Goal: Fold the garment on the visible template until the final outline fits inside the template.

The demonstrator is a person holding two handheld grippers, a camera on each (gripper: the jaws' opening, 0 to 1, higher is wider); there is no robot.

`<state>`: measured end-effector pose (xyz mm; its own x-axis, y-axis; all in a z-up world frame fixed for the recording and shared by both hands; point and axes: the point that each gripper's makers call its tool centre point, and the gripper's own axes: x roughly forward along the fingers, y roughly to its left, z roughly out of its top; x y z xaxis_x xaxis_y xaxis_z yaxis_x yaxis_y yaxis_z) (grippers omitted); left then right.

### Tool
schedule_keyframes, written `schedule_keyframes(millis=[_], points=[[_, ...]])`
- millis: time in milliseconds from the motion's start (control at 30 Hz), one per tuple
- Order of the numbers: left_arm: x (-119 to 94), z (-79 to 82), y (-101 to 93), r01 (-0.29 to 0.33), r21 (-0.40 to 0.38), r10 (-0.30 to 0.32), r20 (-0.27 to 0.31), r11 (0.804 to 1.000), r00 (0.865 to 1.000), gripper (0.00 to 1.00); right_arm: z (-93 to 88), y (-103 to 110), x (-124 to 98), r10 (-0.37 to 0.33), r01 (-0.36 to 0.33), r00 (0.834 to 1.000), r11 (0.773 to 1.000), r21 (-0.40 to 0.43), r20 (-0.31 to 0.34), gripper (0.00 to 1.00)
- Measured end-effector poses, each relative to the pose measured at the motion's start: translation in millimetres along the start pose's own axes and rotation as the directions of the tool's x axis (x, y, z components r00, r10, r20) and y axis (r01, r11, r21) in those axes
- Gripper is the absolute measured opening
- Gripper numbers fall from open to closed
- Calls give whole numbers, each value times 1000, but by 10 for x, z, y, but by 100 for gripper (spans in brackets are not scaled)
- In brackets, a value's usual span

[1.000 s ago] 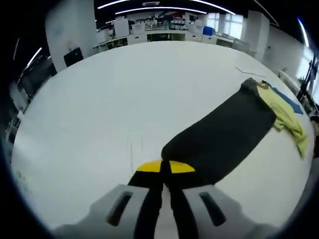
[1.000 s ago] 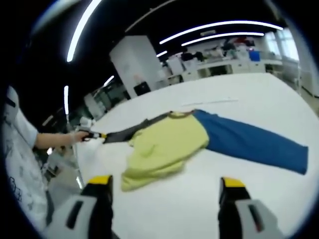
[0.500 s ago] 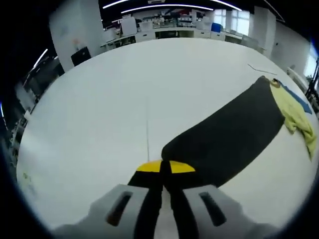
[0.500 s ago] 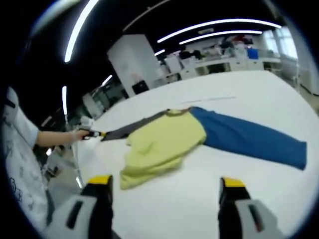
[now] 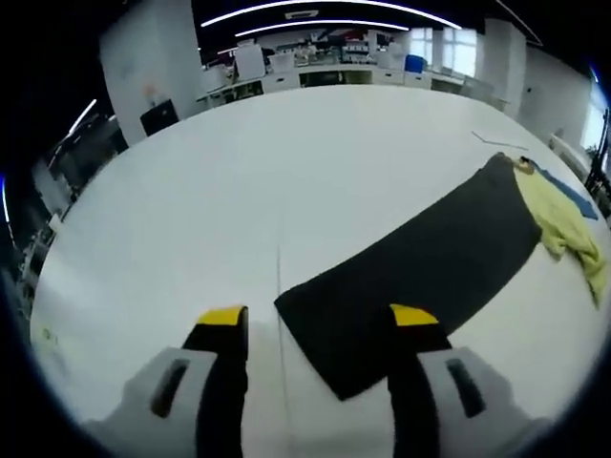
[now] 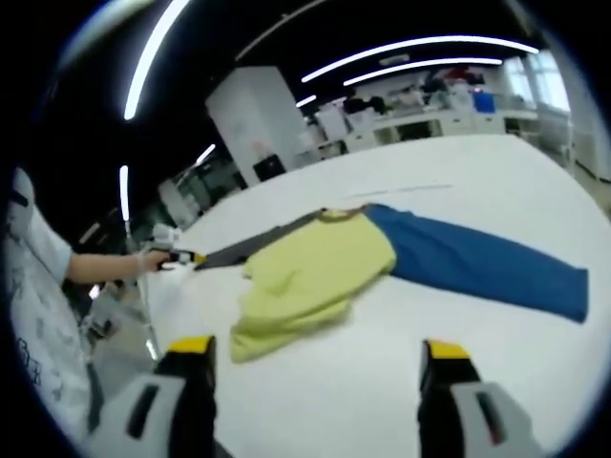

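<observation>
The garment lies spread flat on the broad white bench point(image 5: 239, 172), and it is a soft knit top in three colours: a long dark grey sleeve point(image 5: 420, 277) stretched out straight, a crumpled pale yellow-green body point(image 6: 315, 277) in the middle, and a long blue sleeve point(image 6: 477, 267) laid out on the other side. In the left gripper view the left gripper point(image 5: 320, 324) has its yellow-tipped black fingers point(image 5: 221, 317) standing well apart, with the squared cuff end of the dark sleeve lying flat on the bench between and just ahead of them, held by nothing. In the right gripper view the right gripper point(image 6: 315, 353) hovers near the hem of the yellow-green body with its fingers likewise apart and empty; the person's hand point(image 6: 143, 260) with the left gripper shows far off at the dark sleeve's end. A thin faint line point(image 5: 280, 286) on the bench beside the cuff may be part of the template outline, though I cannot tell for sure. The work appears to be at the laying-out stage: sleeves pulled smooth, no fold made. The next move likely calls for gripping a sleeve end and carrying it over the body, then smoothing the rumpled, limp yellow cloth, which will wrinkle easily.
</observation>
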<state>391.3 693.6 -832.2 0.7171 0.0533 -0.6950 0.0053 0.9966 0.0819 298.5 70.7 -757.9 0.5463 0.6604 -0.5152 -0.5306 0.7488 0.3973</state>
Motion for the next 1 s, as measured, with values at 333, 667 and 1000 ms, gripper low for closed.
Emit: schedule_keyframes(millis=[333, 667, 1000], points=[[-208, 137, -455, 171, 64, -176, 75, 983, 982, 74, -19, 7, 37, 3, -3, 1000, 1000, -28, -11, 87], [-528, 159, -1123, 308, 131, -322, 107, 942, 941, 72, 5, -62, 69, -18, 16, 999, 995, -98, -28, 86], [-852, 139, -1801, 396, 226, -431, 134, 890, 892, 73, 77, 34, 119, 11, -16, 999, 990, -140, -37, 86]])
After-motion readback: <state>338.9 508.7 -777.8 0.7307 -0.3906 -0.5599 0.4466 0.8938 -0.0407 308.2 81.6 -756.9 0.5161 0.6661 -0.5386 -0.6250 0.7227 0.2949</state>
